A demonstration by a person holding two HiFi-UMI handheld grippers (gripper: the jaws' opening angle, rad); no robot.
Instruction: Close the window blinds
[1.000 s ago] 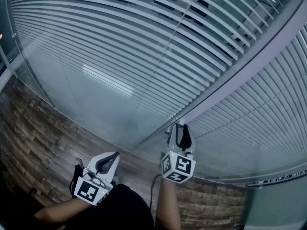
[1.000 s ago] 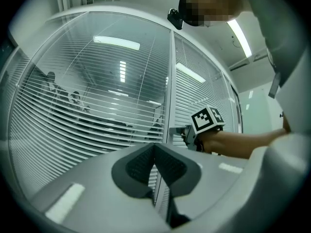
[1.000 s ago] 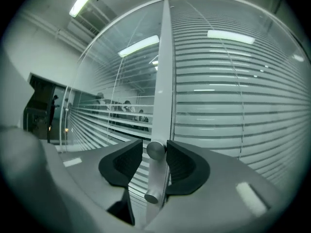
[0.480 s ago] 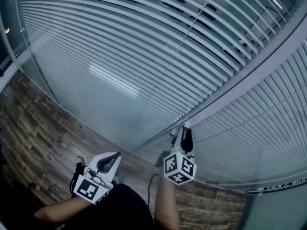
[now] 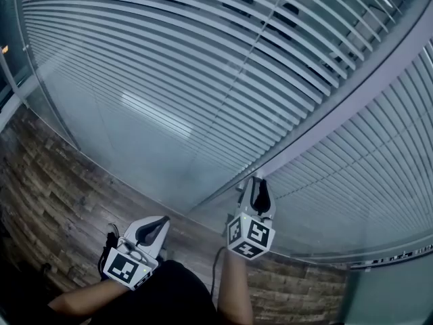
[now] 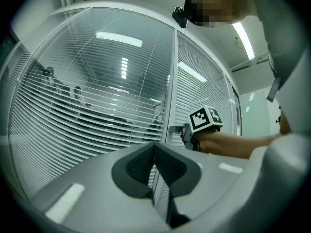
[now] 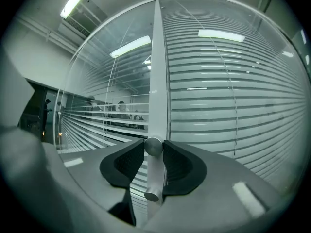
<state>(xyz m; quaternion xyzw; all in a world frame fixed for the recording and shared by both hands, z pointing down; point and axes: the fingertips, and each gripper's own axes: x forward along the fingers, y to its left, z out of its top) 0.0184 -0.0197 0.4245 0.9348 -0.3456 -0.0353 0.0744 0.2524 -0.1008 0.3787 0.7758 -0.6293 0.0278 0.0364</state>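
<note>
Two grippers are up by a big glass wall. The window blinds (image 5: 203,66) sit behind the glass, so I think no one can touch the thin slats. The right gripper (image 5: 256,181) points flat at the grey post (image 5: 352,100) between two panes. Its fingers have just been closing, and now they squeeze a little round knob (image 7: 153,146) that sticks out of the post, one pad on each side. A second knob (image 7: 151,194) sits just below it, and nothing holds it. The left gripper (image 5: 162,219) waits lower, nearer the person, above the wooden floor (image 5: 47,202). Its fingers are pressed together with nothing in them. The slats on the left pane look partly open, because I can see people (image 7: 121,111) through them. The knob looks hard, smooth and shiny, so I guess it could slip. It is small and will not bend. The best place to hold it is round its sides, firmly, and then twist slowly to tip the slats shut.
</note>
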